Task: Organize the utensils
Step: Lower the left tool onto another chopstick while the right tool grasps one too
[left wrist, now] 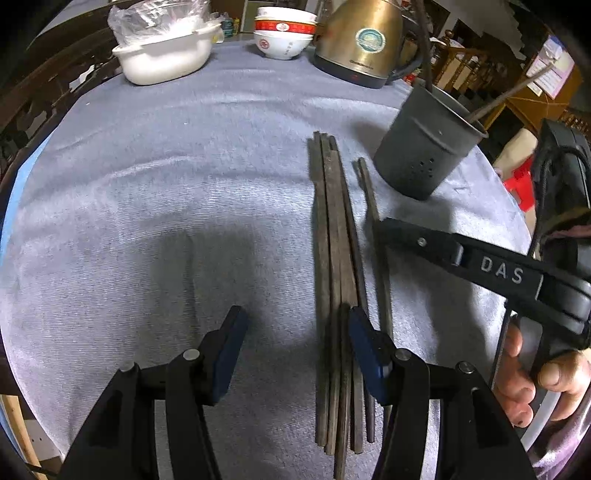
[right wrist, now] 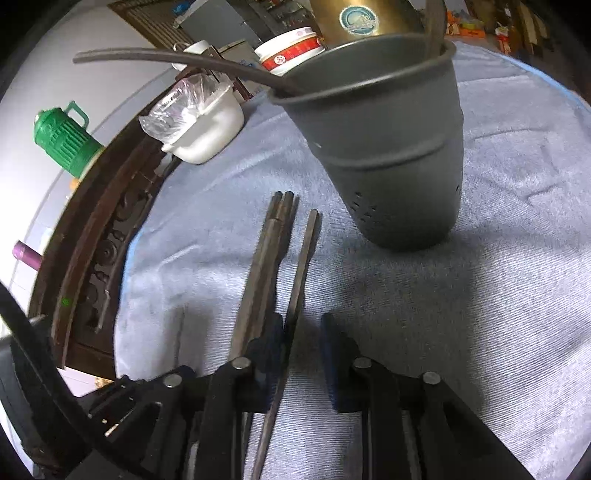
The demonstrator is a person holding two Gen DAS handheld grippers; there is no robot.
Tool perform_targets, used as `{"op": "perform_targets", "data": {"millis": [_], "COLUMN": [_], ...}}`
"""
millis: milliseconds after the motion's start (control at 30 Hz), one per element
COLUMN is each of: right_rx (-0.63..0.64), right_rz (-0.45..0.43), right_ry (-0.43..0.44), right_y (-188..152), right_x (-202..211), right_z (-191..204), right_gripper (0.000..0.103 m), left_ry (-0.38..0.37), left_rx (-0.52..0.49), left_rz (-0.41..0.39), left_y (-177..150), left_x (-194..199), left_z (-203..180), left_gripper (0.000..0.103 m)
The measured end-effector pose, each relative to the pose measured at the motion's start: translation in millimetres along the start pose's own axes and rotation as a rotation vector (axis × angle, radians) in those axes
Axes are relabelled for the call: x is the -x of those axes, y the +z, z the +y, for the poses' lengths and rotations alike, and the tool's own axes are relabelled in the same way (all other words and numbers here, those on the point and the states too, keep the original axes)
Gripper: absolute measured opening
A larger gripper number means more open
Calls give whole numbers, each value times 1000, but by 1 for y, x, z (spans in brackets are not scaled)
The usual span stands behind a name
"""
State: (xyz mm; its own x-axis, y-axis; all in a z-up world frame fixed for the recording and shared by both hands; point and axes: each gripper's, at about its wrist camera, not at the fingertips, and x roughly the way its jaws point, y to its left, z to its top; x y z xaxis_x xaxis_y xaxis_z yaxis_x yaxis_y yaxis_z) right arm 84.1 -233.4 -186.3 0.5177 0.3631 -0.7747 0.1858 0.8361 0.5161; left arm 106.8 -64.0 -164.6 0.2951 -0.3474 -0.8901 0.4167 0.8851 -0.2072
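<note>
Right claw [right wrist: 303, 354] low over the cloth-covered surface [right wrist: 461, 314], jaws narrowed, one loose chopstick [right wrist: 301, 266] lying between the pads, gap visible on the right side. Chopstick bundle [right wrist: 266, 251] just left of the left pad. Grey perforated holder [right wrist: 384, 147] stands upright beyond, two sticks leaning in it. White pot [right wrist: 210, 125] far left.

Even, moderately bright indoor light from above. Soft dark shadow on tabletop [left wrist: 184, 166] cloth ahead of left tool [left wrist: 293, 332]; fainter shadow beside chopsticks [right wrist: 266, 266] in right wrist view. Dull sheen on gold kettle [left wrist: 362, 40]; white bowls [left wrist: 284, 33] near blown out. Strong fisheye bending, black vignette in corners. Tool fingers close to lens slightly soft. Background dim, cluttered, low detail.
</note>
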Motion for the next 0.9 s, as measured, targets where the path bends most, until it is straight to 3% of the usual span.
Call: {"op": "perform_targets", "data": {"millis": [233,367,533,700,900], "right_rx": [-17,-78,-61,-18,3], "right_rz": [-5,-18,10,1,11], "right_ry": [-62,18,12,-15,-53], "right_y": [1,7,15,17,18], "right_x": [7,12,0,-12,-8], "right_z": [-12,-18,-7,2,0], "right_gripper": [15,21,21,21,18], "left_ry": [22,-33,-38,-18,60], "left_rx": [52,57,29,0,-19], "left_rz": [7,-4,10,-6,-14], "left_y": [-4,-2,1,1,5], "left_x": [6,9,-3,-5,-9], "left_z": [19,13,0,-3,1], "left_gripper": [58,56,56,56,58]}}
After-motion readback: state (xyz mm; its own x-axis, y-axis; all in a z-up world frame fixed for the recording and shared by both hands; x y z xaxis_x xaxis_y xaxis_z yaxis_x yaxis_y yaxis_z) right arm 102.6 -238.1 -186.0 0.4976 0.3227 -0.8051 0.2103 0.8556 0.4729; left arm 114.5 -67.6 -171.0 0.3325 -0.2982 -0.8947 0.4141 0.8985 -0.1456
